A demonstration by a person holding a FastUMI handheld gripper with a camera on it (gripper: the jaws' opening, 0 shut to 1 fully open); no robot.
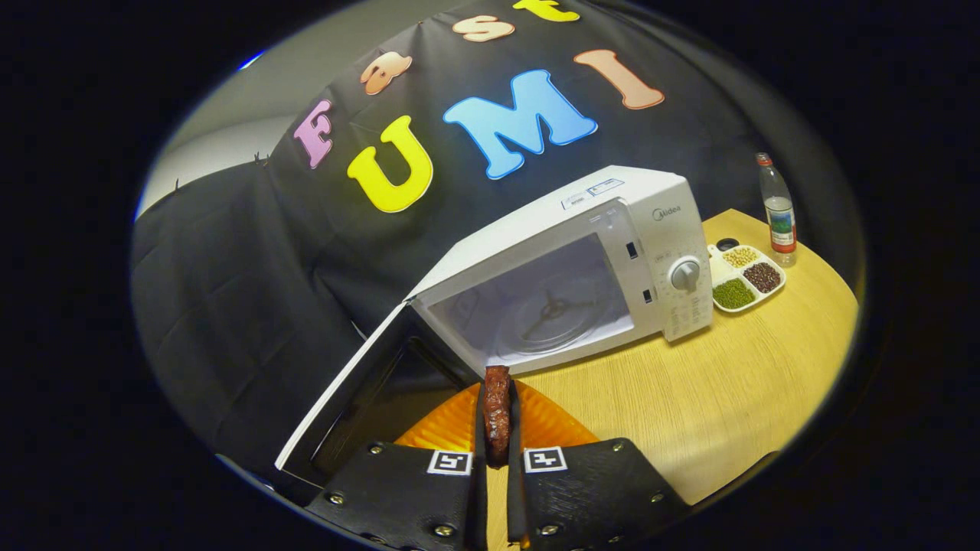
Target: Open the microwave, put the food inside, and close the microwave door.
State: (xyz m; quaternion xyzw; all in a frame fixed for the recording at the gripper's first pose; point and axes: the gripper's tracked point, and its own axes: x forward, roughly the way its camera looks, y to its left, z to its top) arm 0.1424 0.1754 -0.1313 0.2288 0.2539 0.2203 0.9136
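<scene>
Gripper view: the gripper [497,428] is clenched on the food [497,413], a dark reddish strip pinched upright between both fingers, above an orange plate [452,428]. Just beyond stands the microwave [566,260] on the table [689,398], its door [348,390] swung open. Beside the microwave sit a tray [746,277] of beans and a bottle [778,210].

The orange plate [547,425] is largely hidden behind the hand-held gripper [498,428] and the brown food [497,409] held at 12 o'clock between its fingers. The open microwave door [360,398] is cut off low down at 9 o'clock.
</scene>
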